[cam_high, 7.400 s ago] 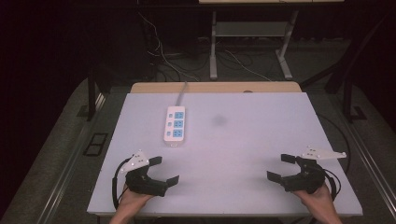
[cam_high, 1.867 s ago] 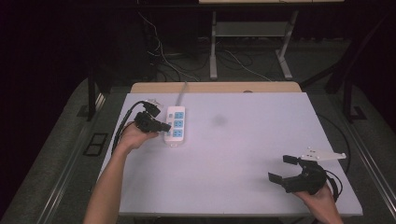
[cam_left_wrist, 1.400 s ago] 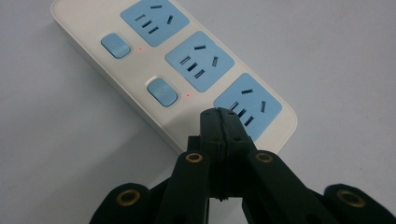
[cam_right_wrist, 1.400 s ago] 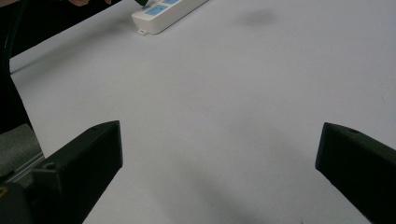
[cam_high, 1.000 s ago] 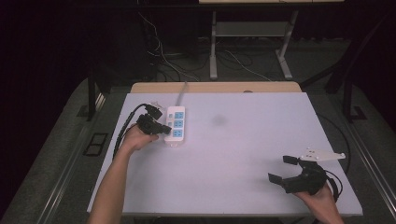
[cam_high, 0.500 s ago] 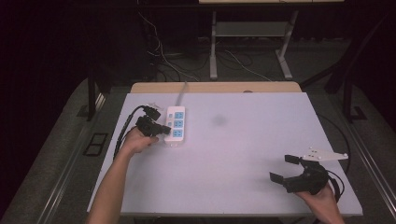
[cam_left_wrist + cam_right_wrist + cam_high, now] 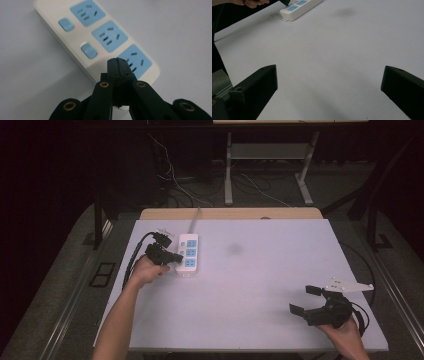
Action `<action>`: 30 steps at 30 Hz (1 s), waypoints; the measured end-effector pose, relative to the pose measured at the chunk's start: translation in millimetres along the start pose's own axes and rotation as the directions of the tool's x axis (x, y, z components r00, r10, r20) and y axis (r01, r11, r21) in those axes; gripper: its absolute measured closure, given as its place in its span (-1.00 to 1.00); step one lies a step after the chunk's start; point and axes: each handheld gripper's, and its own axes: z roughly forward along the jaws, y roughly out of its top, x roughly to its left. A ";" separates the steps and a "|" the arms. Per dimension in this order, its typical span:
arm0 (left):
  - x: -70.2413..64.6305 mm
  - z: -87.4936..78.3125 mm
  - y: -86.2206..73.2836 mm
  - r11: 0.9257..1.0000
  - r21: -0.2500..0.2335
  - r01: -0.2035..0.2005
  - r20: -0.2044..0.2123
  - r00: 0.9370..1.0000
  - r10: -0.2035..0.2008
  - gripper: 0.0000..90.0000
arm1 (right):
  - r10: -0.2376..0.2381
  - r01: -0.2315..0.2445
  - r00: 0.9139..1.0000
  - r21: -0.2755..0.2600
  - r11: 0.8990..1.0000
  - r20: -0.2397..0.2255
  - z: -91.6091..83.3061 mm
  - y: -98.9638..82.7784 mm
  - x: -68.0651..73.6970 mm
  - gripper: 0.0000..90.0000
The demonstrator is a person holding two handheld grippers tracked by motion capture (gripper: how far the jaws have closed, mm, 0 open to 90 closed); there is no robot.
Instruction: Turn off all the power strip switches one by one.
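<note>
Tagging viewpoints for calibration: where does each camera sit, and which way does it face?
High view: above the person's side, looking forward and down on the table; both forearms, left gripper and right gripper show.
Left gripper view: on the left gripper, jaws shut over the power strip.
Right gripper view: on the right gripper, jaws open, looking across the table.
All three share the power strip.

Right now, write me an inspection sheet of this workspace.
Surface: pale table, one dark smudge near the far middle.
Job's things: white power strip, three blue sockets, two switches showing with red lights beside them.
Clutter: nothing seen.
Grippers: left gripper shut, tips over the strip's near end, contact unclear; right gripper open, at the near right corner.
Cables: strip's grey cord runs off the far edge; black cable trails from the left gripper.
Surroundings: dark floor, loose wires, metal stand.
</note>
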 end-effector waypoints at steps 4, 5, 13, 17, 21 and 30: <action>-1.7 -10.0 8.4 1.000 -0.021 -0.022 -0.002 1.000 0.022 0.99 | -0.002 0.002 1.000 -0.002 1.000 -0.003 0.4 0.6 0.6 -0.99; -1.7 -12.3 10.8 0.999 -0.028 -0.026 -0.003 1.000 0.026 0.99 | -0.002 0.002 1.000 0.000 1.000 -0.003 0.6 0.6 0.9 -0.99; 2.1 -27.4 26.4 0.997 -0.064 -0.032 -0.024 0.999 0.030 0.99 | -0.002 0.003 1.000 0.004 1.000 -0.001 1.0 0.1 0.1 -0.99; 5.7 -31.8 30.8 0.997 -0.074 -0.027 -0.032 0.999 0.025 0.99 | 0.000 0.000 1.000 0.003 1.000 -0.002 1.0 0.1 -0.3 -0.99; 7.5 -33.1 34.2 0.997 -0.078 -0.023 -0.036 0.999 0.020 0.99 | 0.001 -0.001 1.000 0.005 1.000 -0.001 1.2 -0.2 -0.5 -0.99; 13.4 -27.3 37.6 0.996 -0.093 -0.013 -0.045 0.999 0.009 0.99 | -0.002 0.002 1.000 0.011 1.000 -0.003 3.2 0.7 0.2 -0.99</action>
